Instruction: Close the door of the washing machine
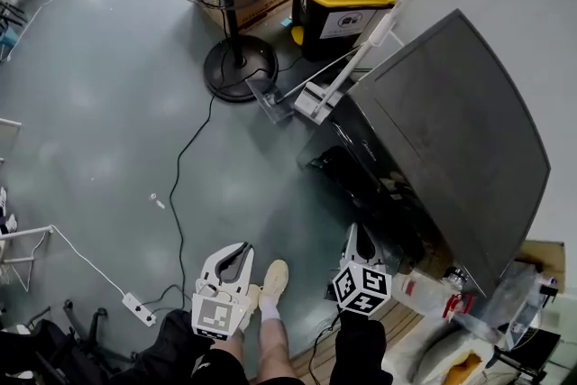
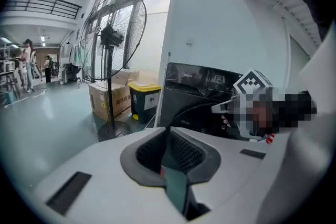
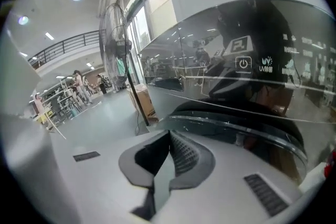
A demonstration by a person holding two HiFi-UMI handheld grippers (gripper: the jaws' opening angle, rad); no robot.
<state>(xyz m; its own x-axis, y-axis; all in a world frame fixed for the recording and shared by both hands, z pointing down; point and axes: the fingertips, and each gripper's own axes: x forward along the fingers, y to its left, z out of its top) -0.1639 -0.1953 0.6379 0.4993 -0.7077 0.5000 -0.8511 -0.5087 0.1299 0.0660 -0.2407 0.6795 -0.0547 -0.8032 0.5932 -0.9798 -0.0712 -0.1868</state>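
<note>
The dark grey washing machine stands at the right of the head view, its front facing left. In the right gripper view its glossy control panel fills the upper right, and the round dark door curves just beyond the jaws; I cannot tell how far it stands open. My right gripper is shut with nothing in it, close to the machine's lower front. My left gripper hangs over the floor to the left, also shut and holding nothing. The machine shows ahead in the left gripper view.
A standing fan, a yellow-lidded bin and a white stick cleaner are beyond the machine. A cable and power strip lie on the floor at the left. The person's foot is between the grippers. Bottles sit at the lower right.
</note>
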